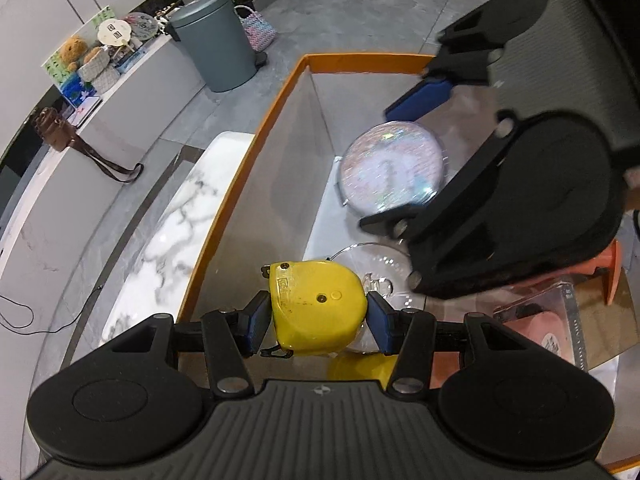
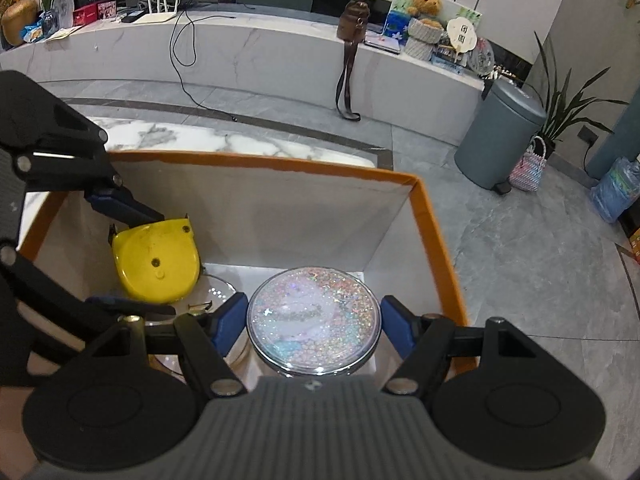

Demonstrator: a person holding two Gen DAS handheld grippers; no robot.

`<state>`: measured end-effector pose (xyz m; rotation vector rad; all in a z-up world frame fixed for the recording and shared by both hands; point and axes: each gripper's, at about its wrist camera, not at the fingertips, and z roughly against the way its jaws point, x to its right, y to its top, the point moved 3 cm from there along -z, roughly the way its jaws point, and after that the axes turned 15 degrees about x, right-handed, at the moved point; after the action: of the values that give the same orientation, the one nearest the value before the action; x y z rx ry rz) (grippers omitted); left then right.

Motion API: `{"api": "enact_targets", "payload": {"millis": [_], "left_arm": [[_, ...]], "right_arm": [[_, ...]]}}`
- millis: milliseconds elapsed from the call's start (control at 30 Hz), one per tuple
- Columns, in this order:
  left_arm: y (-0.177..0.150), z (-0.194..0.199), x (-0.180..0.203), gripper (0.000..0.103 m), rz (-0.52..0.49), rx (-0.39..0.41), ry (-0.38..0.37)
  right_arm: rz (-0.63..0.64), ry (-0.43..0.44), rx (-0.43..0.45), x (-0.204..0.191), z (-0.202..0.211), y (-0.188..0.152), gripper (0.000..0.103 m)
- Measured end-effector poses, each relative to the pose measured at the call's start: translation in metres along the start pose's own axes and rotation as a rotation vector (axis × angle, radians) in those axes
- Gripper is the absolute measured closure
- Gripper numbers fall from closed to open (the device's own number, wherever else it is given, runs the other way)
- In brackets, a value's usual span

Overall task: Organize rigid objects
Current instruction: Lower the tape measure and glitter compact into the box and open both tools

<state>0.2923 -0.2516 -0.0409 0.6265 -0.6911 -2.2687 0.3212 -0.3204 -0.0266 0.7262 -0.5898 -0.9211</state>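
Observation:
A yellow tape measure sits between the blue pads of my left gripper, which is shut on it inside the orange-rimmed box. It also shows in the right wrist view. A round glittery disc lies between the fingers of my right gripper; small gaps show at both pads, so the gripper looks open around it. The disc and the right gripper show in the left wrist view. A clear glass dish lies on the box floor under the tape measure.
The box stands on a white marble table. An orange object and a clear package lie at the right. On the floor beyond stand a grey bin and a woven basket.

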Motion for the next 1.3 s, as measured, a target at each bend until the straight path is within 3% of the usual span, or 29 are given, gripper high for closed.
{"api": "enact_targets", "payload": {"millis": [167, 433, 533, 1000, 1300], "left_arm": [[-0.001, -0.006, 0.007, 0.044, -0.044, -0.018, -0.004], [-0.009, -0.012, 0.007, 0.045, -0.033, -0.043, -0.030], [-0.009, -0.012, 0.004, 0.045, -0.019, -0.046, -0.039], [-0.008, -0.014, -0.007, 0.044, 0.055, -0.045, -0.074], [-0.009, -0.015, -0.014, 0.038, 0.083, -0.056, -0.089]], "right_arm": [[0.026, 0.005, 0.004, -0.003, -0.009, 0.005, 0.032], [0.108, 0.042, -0.005, -0.016, -0.016, 0.005, 0.032], [0.090, 0.020, -0.013, -0.015, -0.019, 0.003, 0.032], [0.024, 0.083, -0.028, -0.011, -0.042, 0.002, 0.031], [0.003, 0.120, -0.012, -0.009, -0.048, 0.003, 0.032]]}}
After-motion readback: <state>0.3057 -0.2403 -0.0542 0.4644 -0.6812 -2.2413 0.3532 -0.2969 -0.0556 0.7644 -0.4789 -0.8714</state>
